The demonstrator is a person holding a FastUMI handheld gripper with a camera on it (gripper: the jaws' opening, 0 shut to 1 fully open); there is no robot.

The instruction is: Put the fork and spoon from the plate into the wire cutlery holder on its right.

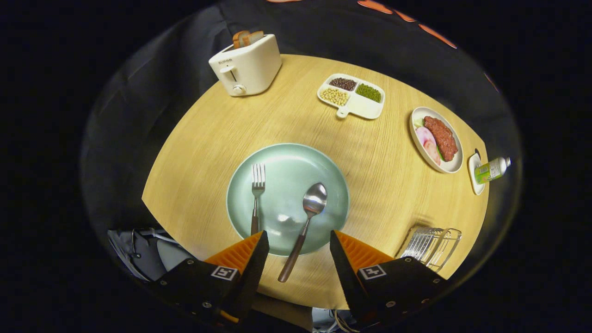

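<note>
Two utensils left to move, so the task looks unstarted. The fork (257,196) and spoon (306,222) both lie on the green plate (323,171) at frame centre. Fork on the plate's left half, tines pointing up-frame, handle running down toward the left finger. Spoon to its right, bowl near plate centre, dark handle slanting down-left past the plate rim onto the table (208,138), ending between the two fingers.

The gripper (299,237) sits at the bottom of the frame, fingers spread wide, gripping nothing; they hover above the plate's near rim with the spoon handle in the gap, not touched as far as I can tell.

The wire holder (432,244) sits lower right, just beyond the right finger, well apart from the plate. Looks empty, though part of it is hidden behind the finger.

Other containers:
- toaster (247,64), upper left, bread slices in the slots
- divided dish (354,96), top centre, three sections with dark beans, green beans, pale beans; fourth section bare
- oval plate (437,138), right, meat and sliced food
- small bottle (492,169), far right, lying on a little dish

Left to do: grab, carry and drop both pieces, likely spoon first.
</note>
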